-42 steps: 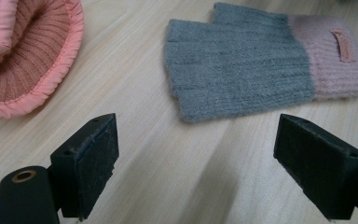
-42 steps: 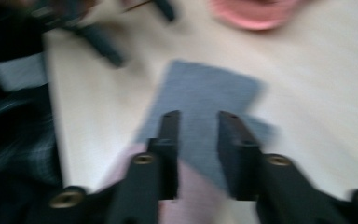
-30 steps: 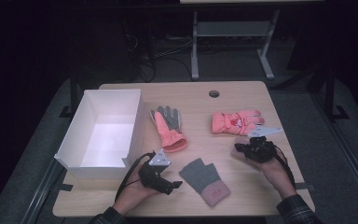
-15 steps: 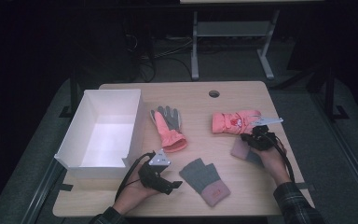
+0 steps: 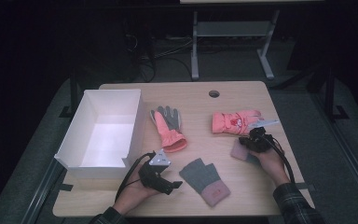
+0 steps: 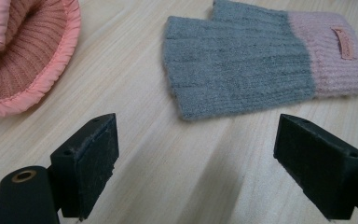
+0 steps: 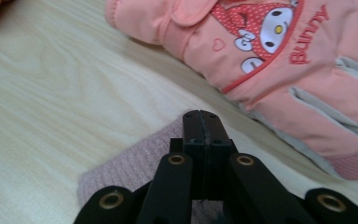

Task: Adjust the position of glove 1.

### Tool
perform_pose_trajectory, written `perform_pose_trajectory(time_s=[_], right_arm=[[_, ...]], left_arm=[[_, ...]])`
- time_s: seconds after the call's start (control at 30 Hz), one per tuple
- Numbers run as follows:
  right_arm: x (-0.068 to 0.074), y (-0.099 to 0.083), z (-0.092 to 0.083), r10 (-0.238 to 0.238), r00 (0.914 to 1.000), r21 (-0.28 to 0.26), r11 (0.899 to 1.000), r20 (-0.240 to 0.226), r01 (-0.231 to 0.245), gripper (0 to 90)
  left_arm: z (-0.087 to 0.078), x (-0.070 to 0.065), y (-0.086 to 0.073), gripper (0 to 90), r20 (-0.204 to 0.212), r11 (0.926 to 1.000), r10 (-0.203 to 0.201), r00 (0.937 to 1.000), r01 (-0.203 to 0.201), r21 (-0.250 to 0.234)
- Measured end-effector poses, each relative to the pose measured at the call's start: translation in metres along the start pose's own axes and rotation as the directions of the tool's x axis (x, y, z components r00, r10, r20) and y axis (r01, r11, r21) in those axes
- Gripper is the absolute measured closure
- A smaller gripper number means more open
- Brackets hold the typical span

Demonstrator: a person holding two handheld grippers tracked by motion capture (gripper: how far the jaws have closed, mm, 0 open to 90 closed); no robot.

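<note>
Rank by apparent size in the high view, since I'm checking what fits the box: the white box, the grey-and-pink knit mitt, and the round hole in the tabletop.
Largest to smallest:
1. white box, by far the biggest.
2. grey-and-pink knit mitt.
3. round hole, smallest; it lies farther from the camera, but the gap is too wide to matter.

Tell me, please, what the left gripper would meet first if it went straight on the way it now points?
Probably the grey fingerless glove with the pink cuff: it lies just ahead between the open jaws of the left gripper, with bare table before it.
</note>
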State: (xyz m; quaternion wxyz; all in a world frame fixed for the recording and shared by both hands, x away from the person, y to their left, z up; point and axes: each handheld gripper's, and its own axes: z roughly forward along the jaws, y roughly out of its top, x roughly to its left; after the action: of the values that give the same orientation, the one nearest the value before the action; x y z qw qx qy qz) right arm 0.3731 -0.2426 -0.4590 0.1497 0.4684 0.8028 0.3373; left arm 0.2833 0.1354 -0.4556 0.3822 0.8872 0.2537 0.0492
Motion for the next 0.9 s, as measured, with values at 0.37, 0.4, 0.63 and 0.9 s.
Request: perform_pose_trajectory(time_s=[0.37, 0.4, 0.63, 0.9], right_arm=[[0.017, -0.011, -0.014, -0.04, 0.9975, 0.037, 0.998, -0.059, 0.042, 90.0], [0.019, -0.013, -0.016, -0.048, 0.9968, 0.036, 0.998, -0.064, 0.05, 90.0], [0.033, -0.024, -0.028, -0.074, 0.9929, 0.048, 0.996, -0.093, 0.079, 90.0], [0.053, -0.048, -0.051, -0.078, 0.9868, 0.067, 0.994, -0.142, 0.089, 90.0]], left_arm=[[-0.001, 0.001, 0.0, 13.5, 0.001, 1.0, -0.002, 1.0, 0.002, -0.004], [-0.001, 0.001, 0.0, 13.5, 0.002, 1.0, 0.003, 1.0, -0.003, 0.0], [0.0, -0.001, 0.001, 13.5, 0.003, 0.9999, 0.01, 0.9999, -0.01, 0.001], [0.001, -0.001, 0.001, 13.5, 0.004, 0.9999, 0.011, 0.9999, -0.011, 0.007]])
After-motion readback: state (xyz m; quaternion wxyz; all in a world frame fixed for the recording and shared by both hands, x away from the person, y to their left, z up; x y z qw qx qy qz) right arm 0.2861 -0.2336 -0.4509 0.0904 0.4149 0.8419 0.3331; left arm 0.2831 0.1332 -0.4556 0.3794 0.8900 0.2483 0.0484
